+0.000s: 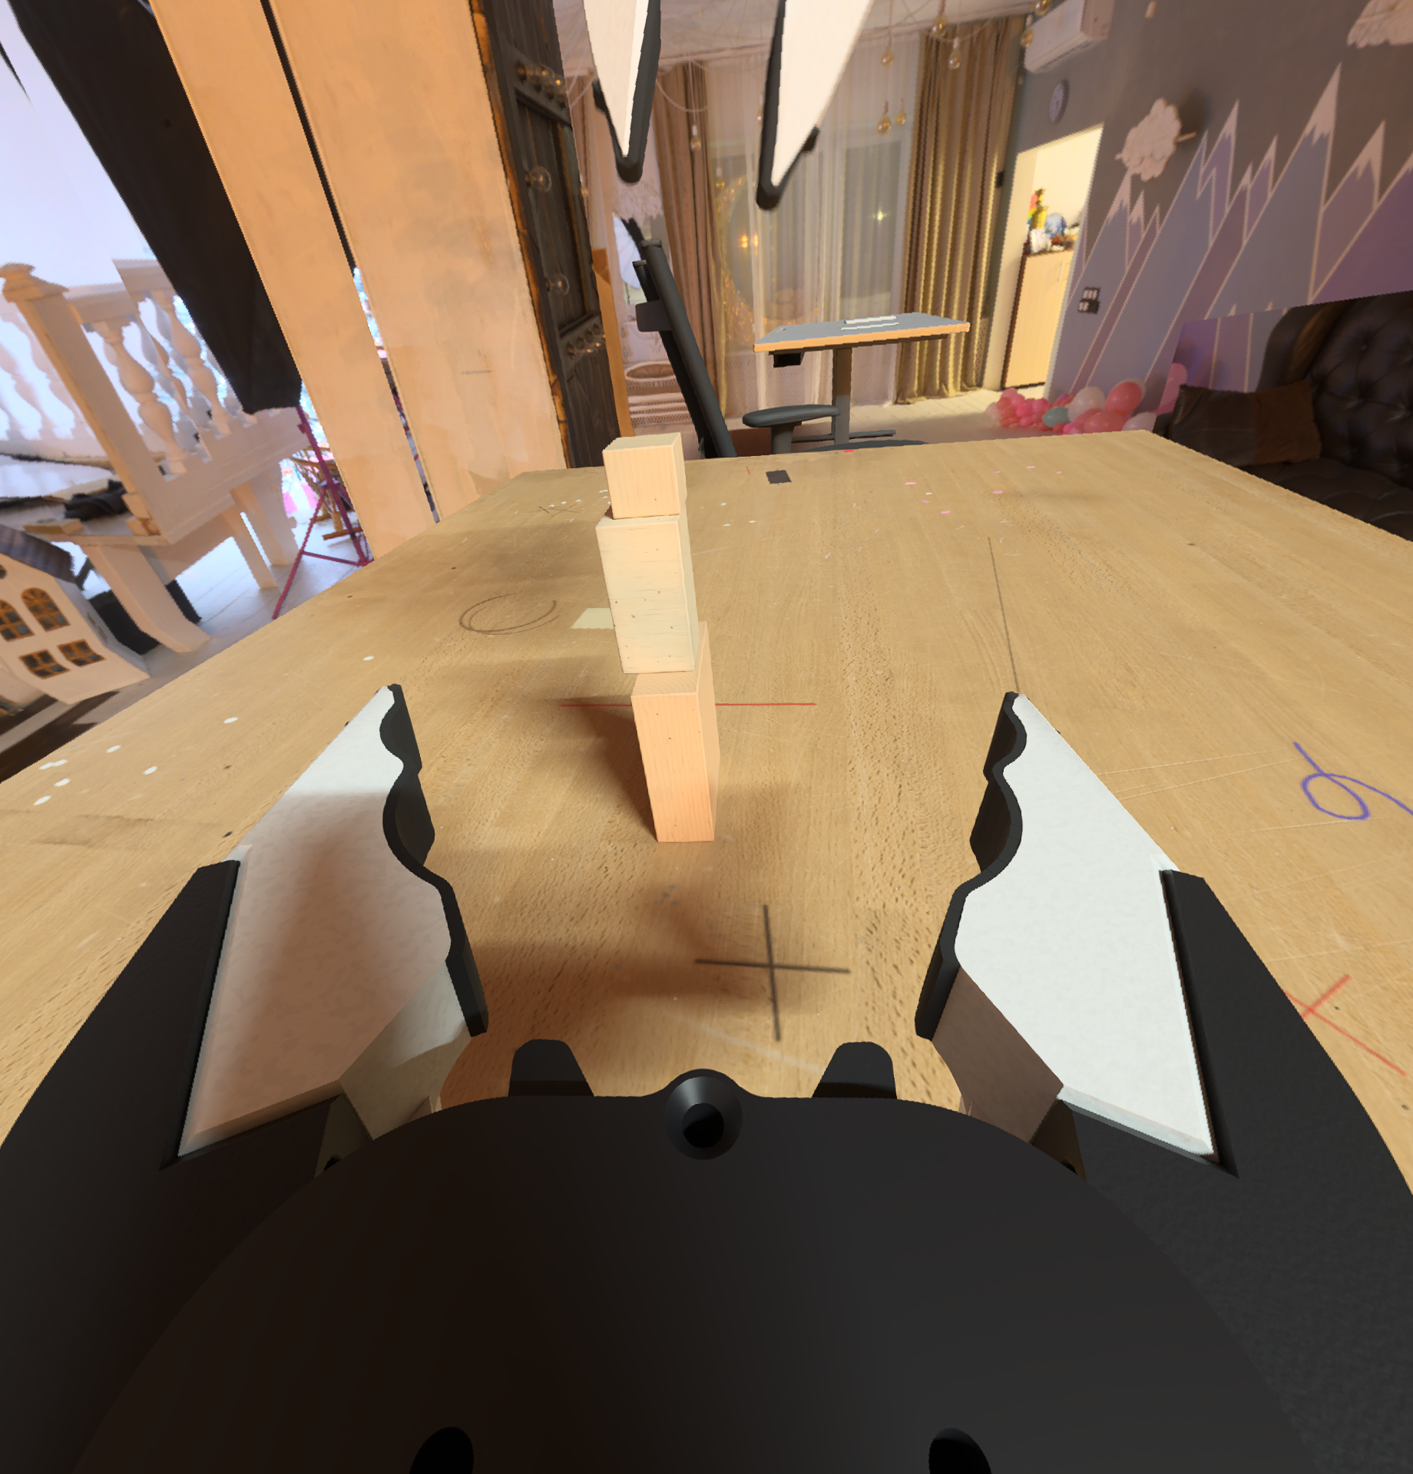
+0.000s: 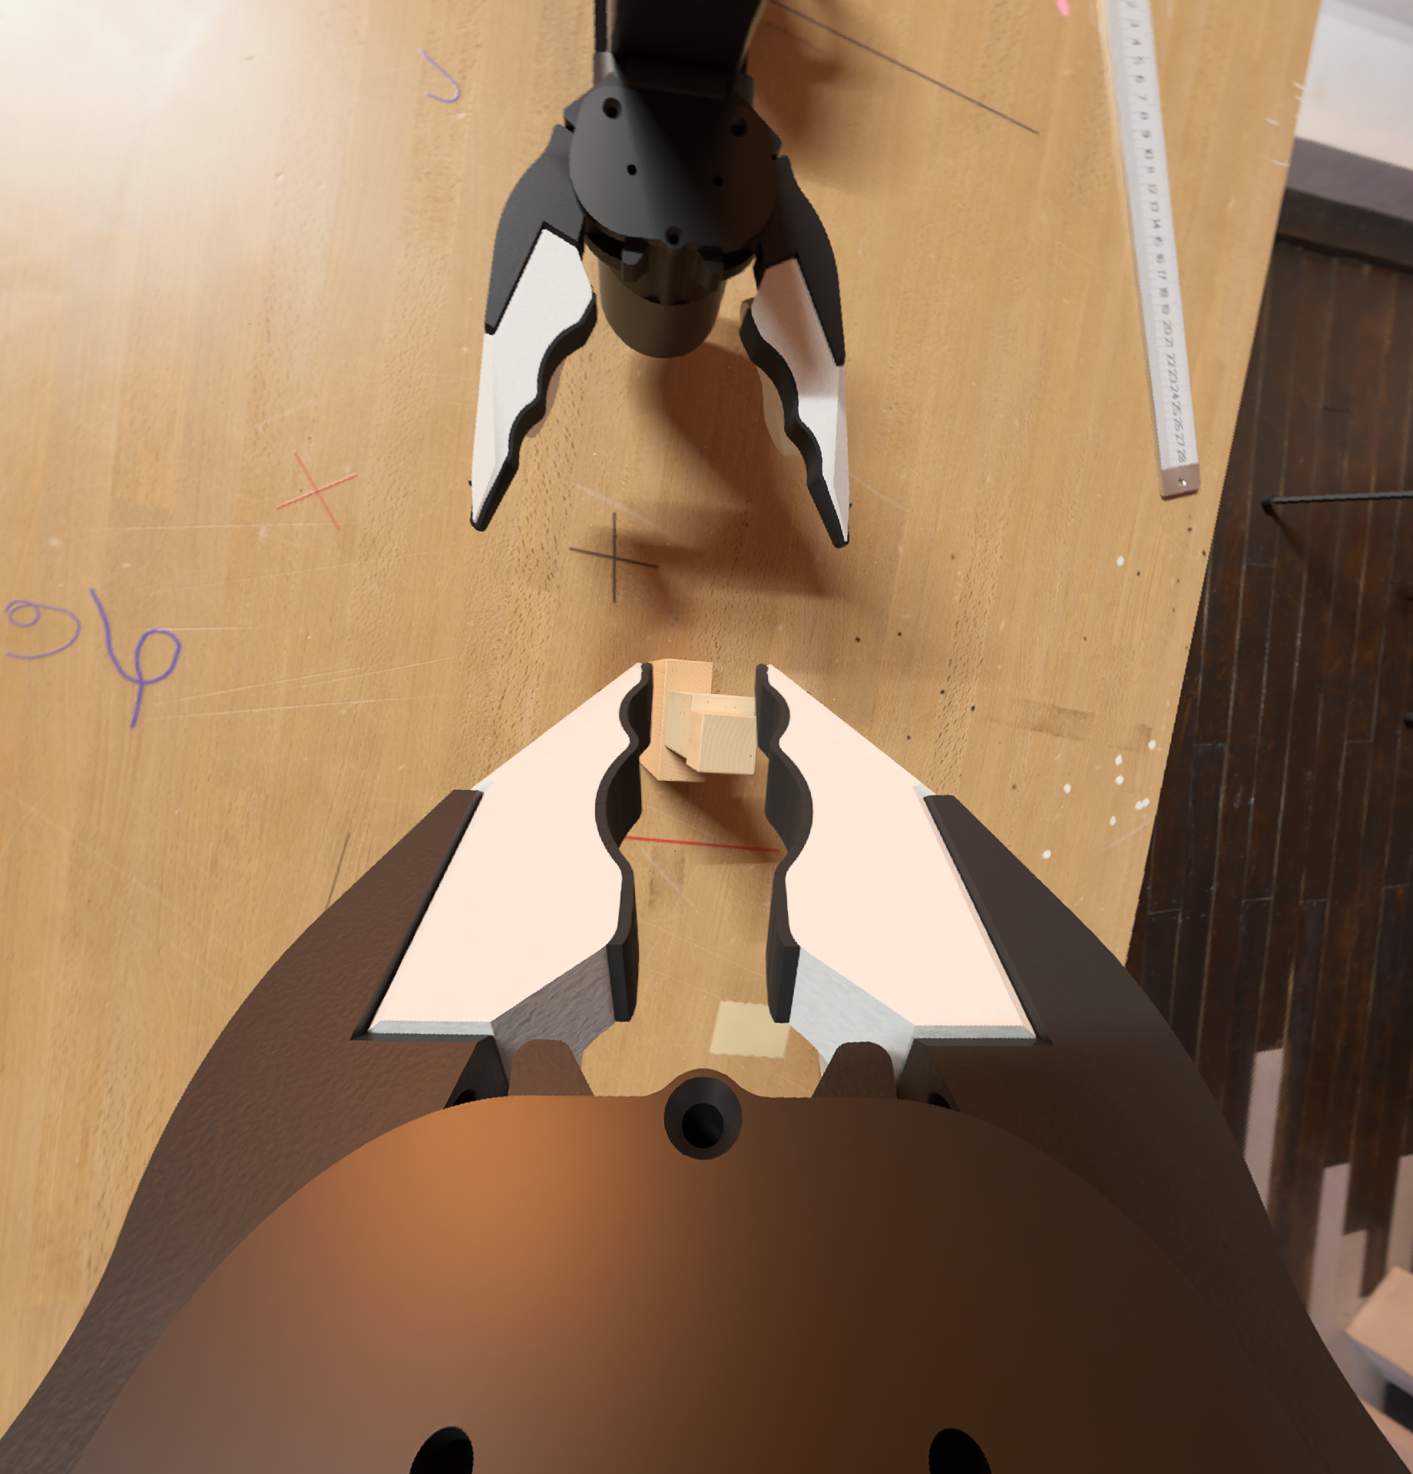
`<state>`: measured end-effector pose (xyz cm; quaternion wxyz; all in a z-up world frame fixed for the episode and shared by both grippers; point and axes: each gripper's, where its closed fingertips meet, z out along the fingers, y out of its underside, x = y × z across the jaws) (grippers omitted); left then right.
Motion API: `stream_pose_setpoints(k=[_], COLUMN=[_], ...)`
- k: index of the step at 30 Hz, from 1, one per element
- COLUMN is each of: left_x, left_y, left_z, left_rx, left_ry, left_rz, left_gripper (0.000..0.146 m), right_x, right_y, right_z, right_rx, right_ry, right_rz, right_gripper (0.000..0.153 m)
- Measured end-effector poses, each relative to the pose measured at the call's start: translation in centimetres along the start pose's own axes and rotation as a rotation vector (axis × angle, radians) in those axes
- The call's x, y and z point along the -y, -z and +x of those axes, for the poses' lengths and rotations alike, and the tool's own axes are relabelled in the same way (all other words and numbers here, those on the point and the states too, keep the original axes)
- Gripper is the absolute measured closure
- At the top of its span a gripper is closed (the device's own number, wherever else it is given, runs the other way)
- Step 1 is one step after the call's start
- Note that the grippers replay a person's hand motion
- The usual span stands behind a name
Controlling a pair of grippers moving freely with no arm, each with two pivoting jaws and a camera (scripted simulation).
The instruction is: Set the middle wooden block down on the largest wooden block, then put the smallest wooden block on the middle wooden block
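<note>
Three wooden blocks stand stacked on the wooden table (image 1: 1046, 638). The largest block (image 1: 678, 766) stands upright at the bottom, the middle block (image 1: 649, 594) sits on it, and the smallest block (image 1: 644, 477) is on top. Each is offset a little from the one below. My left gripper (image 1: 703, 698) is open and empty, low over the table just short of the stack. My right gripper (image 1: 703, 171) hangs open above the stack, clear of the top block. In the right wrist view, looking down, the smallest block (image 2: 723, 738) shows between the right gripper's (image 2: 702, 670) fingers, with the left gripper (image 2: 659, 532) beyond.
A grey ruler (image 2: 1150, 239) lies near the table's edge, with dark floor beyond it. Pen crosses and scribbles mark the tabletop, and a pale square patch (image 2: 749, 1029) sits on it near the stack. A sofa (image 1: 1326, 399) stands beyond the table's far right corner.
</note>
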<state>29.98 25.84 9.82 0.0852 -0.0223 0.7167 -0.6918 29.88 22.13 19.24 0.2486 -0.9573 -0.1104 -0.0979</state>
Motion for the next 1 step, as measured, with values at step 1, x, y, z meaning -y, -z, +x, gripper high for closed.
stream_pose_setpoints(k=[1], left_x=[0.00], left_y=[0.00], left_z=[0.00], left_rx=[0.000], left_ry=[0.000], left_rz=[0.000], left_gripper=[0.007], right_x=[0.36], right_y=[0.10], right_z=[0.08], right_rx=[0.015], right_ry=[0.017], right_rz=[-0.017], right_gripper=[0.131])
